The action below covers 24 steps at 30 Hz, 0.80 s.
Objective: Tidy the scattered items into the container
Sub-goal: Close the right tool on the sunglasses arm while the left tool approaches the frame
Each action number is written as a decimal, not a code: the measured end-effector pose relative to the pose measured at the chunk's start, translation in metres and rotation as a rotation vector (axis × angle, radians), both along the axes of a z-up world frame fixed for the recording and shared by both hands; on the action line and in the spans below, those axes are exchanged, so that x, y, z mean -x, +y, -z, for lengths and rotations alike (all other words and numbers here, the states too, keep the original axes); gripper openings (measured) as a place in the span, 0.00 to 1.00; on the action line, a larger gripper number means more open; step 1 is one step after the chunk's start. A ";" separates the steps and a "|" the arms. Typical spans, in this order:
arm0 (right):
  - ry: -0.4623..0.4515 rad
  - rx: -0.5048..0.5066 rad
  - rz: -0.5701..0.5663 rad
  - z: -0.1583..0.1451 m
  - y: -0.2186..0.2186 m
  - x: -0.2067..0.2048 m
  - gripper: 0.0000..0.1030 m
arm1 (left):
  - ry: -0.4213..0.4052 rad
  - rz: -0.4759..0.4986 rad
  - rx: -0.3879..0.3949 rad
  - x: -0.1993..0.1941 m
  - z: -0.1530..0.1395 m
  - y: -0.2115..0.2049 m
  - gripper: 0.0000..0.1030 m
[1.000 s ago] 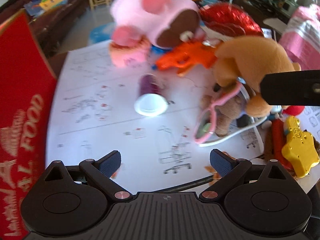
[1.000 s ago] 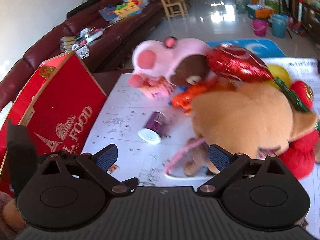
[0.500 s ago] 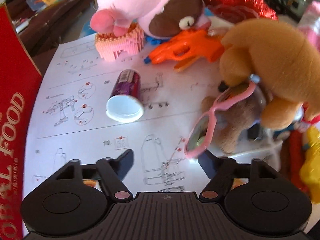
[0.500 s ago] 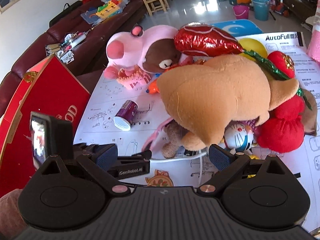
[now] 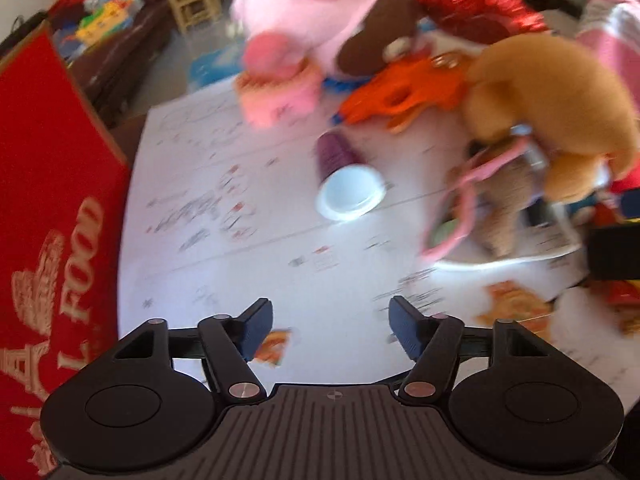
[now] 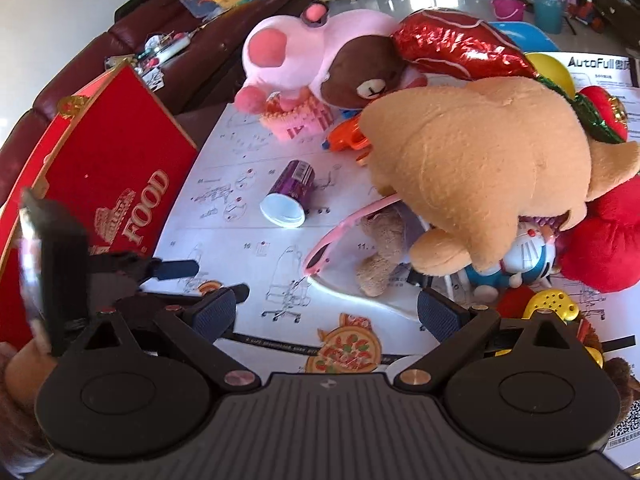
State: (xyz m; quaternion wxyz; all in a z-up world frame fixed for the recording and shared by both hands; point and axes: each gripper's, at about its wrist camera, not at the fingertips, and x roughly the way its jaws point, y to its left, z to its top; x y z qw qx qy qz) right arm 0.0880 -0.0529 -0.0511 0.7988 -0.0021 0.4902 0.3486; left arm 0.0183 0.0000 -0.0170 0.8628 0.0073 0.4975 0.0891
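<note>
Both jaws stand apart and hold nothing: the left gripper and the right gripper hover low over the printed paper sheet. Ahead of them a purple cup lies on its side, its white lid toward the grippers, apart from the toys. Beside it sprawl a tan plush and pink glasses. At far left stands the red box.

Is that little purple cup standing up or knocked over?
Knocked over. The purple cup lies on its side on the paper sheet, white end facing the camera.
</note>
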 end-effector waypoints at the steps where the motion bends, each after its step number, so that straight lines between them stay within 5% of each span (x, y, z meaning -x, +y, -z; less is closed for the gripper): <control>1: -0.002 0.004 0.013 0.001 -0.002 -0.002 0.95 | -0.015 0.012 -0.003 -0.002 -0.001 -0.006 0.81; 9: 0.003 -0.004 0.078 0.001 -0.019 -0.008 0.93 | -0.036 -0.017 0.047 -0.038 0.021 -0.030 0.79; 11: 0.008 -0.008 0.078 0.003 -0.020 -0.009 0.92 | -0.034 -0.030 0.037 -0.041 0.028 -0.029 0.58; 14: 0.012 -0.004 0.063 0.006 -0.016 -0.008 0.90 | -0.029 -0.003 0.050 -0.040 0.027 -0.022 0.38; 18: 0.009 0.002 0.025 0.007 -0.007 -0.006 0.88 | 0.024 0.047 -0.067 -0.028 0.024 -0.012 0.31; 24: -0.005 0.009 -0.062 0.013 0.018 0.000 0.86 | 0.096 0.069 -0.056 0.006 0.019 0.024 0.28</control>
